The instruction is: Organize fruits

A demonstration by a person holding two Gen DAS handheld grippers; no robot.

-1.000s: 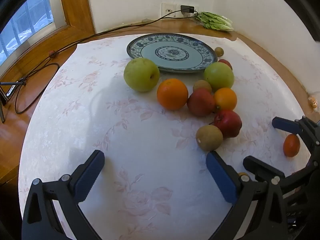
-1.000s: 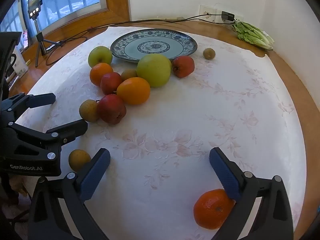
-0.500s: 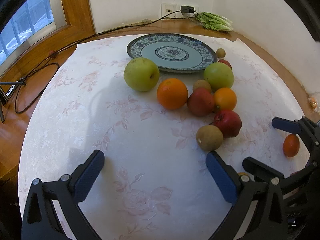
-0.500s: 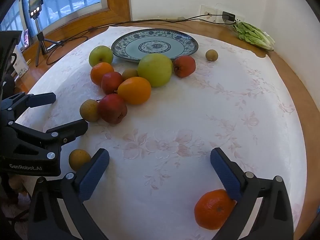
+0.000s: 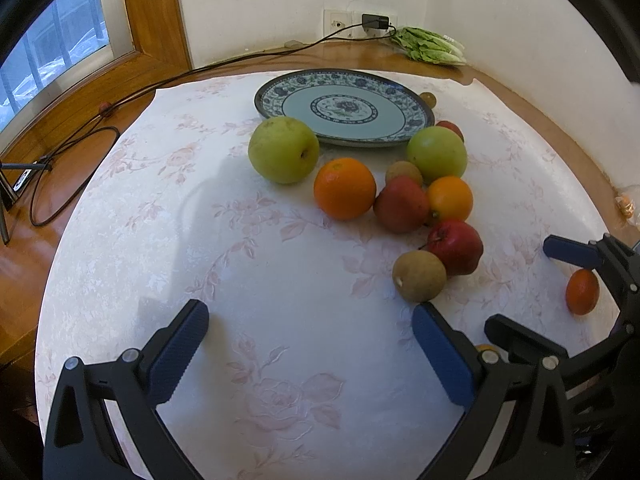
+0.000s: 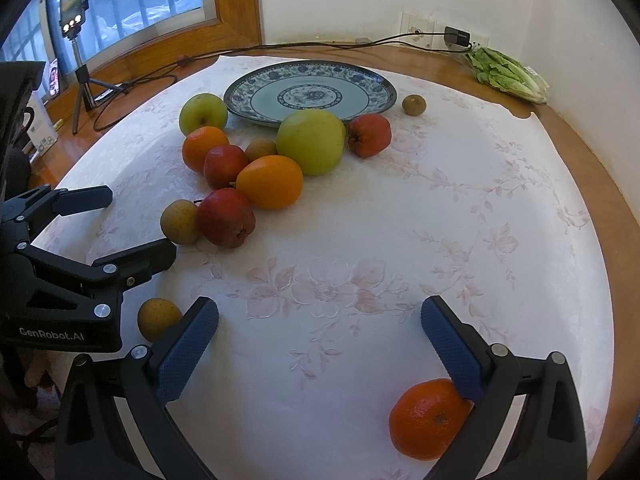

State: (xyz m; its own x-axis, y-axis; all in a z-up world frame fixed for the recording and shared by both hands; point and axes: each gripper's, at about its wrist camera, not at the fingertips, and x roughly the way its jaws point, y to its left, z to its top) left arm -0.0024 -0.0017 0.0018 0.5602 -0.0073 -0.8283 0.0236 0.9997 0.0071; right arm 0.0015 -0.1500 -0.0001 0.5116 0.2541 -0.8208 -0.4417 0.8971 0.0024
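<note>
Round worktop (image 6: 500, 200) under white floral cloth. Blue patterned ceramic plate (image 6: 310, 94) empty at far edge; mixed fruits clustered just before it. Small orange tangerine (image 6: 430, 418) touching right tongs' (image 6: 320, 344) right finger. Left tongs (image 5: 310, 344) and right both spread wide, gripping nothing.

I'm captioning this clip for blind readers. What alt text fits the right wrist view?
The open right gripper hovers over a floral tablecloth, a tangerine by its right finger. Beyond, apples and oranges cluster before an empty blue patterned plate; the open left gripper is at left.
</note>
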